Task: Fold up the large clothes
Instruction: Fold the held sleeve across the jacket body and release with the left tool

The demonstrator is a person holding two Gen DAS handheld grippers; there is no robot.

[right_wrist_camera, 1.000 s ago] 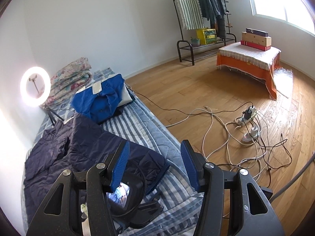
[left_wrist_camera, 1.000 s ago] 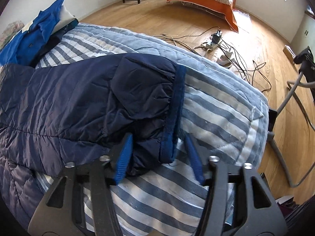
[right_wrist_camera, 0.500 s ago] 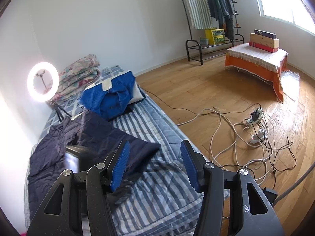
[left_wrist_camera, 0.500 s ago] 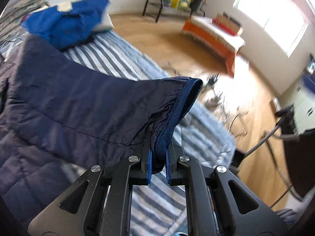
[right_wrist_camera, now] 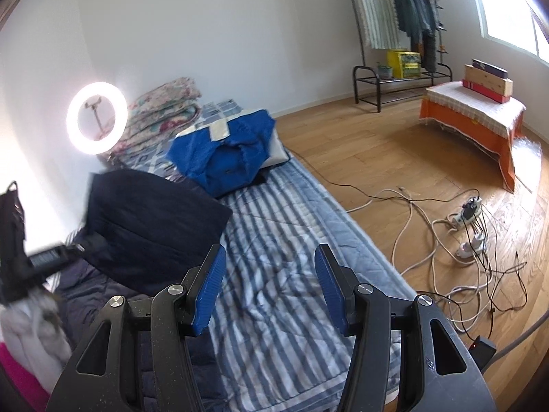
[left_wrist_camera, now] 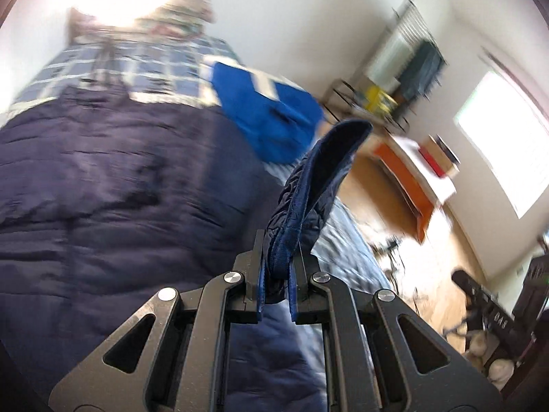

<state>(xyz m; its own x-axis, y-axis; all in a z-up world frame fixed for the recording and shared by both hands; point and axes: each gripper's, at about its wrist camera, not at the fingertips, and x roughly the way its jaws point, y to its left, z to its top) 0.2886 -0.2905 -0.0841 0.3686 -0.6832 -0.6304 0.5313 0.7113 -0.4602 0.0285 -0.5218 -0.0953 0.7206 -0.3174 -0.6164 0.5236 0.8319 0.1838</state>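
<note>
A dark navy quilted jacket lies spread on a blue-and-white striped mattress. My left gripper is shut on the cuff of the jacket's sleeve, which stands up between the jaws, lifted over the jacket body. In the right wrist view the raised sleeve hangs folded over the jacket at the left. My right gripper is open and empty, held above the bare striped mattress, to the right of the jacket.
A bright blue garment lies at the head of the mattress beside folded floral quilts and a lit ring light. Cables and power strips sprawl on the wood floor. An orange-draped bench and a clothes rack stand beyond.
My left gripper closed on the sleeve cuff, then lifted and carried it up and back over the jacket body. My right gripper stayed open above the mattress, its view shifting a little.
</note>
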